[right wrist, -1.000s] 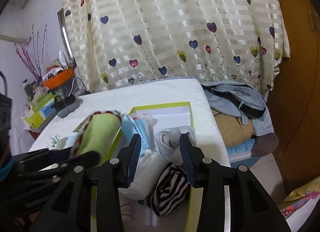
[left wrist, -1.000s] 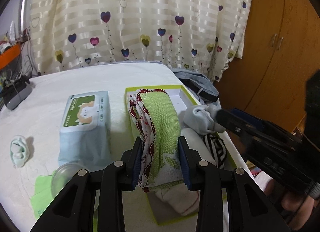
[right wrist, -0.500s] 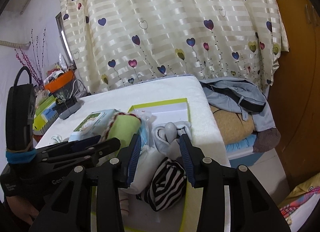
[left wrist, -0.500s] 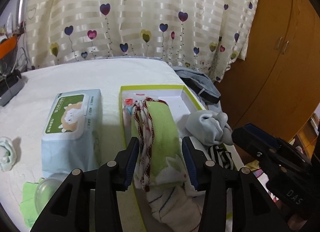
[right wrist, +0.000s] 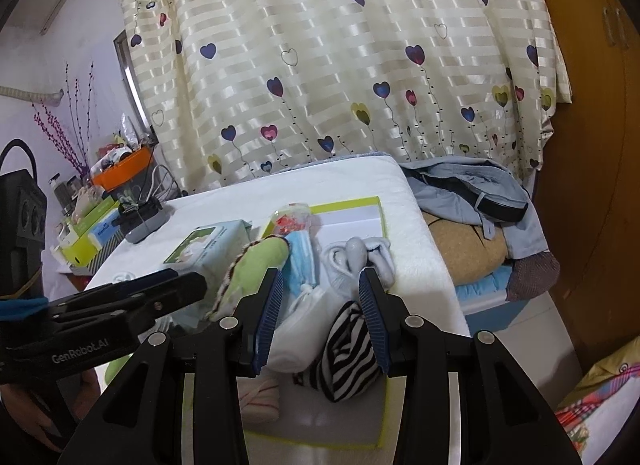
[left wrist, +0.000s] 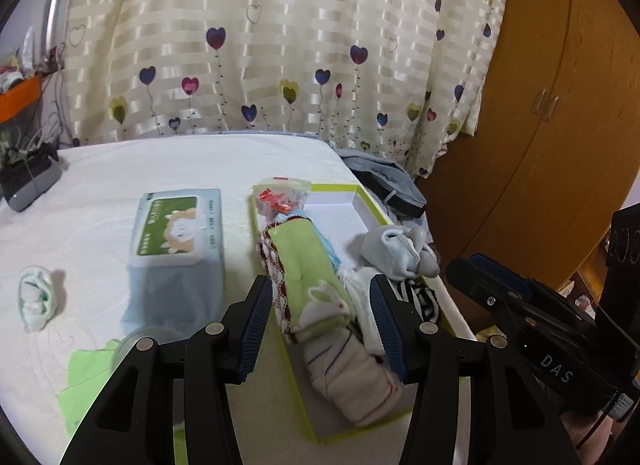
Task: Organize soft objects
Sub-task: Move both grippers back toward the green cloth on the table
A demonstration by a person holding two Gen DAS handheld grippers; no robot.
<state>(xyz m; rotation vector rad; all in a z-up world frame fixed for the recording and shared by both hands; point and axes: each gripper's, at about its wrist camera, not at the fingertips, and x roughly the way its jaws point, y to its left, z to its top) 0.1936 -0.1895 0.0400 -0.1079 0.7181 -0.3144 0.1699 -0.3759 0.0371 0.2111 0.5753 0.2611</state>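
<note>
A green-rimmed white box [left wrist: 372,205] sits on the white-covered table. Inside lies a folded green cloth [left wrist: 304,269] with a red-and-white edge and a rabbit patch. My left gripper [left wrist: 320,317] hovers just over its near end with jaws opening; the pads stand clear of the cloth on both sides. Also in the box are a grey sock bundle [left wrist: 400,249], a black-and-white striped sock [right wrist: 348,353] and a white striped sock [left wrist: 352,381]. My right gripper [right wrist: 320,297] hangs open above the box's right side, gripping nothing.
A wet-wipes pack [left wrist: 176,233] lies left of the box, and a small rolled white-green sock [left wrist: 36,299] further left. A light green cloth [left wrist: 84,385] sits at the near left. Clothes [right wrist: 472,189] are heaped off the table's right edge, by a wooden wardrobe [left wrist: 540,125].
My left gripper's jaws have spread and let go of the green cloth, which now rests in the box. That gripper has drawn back slightly. The right gripper has stayed put.
</note>
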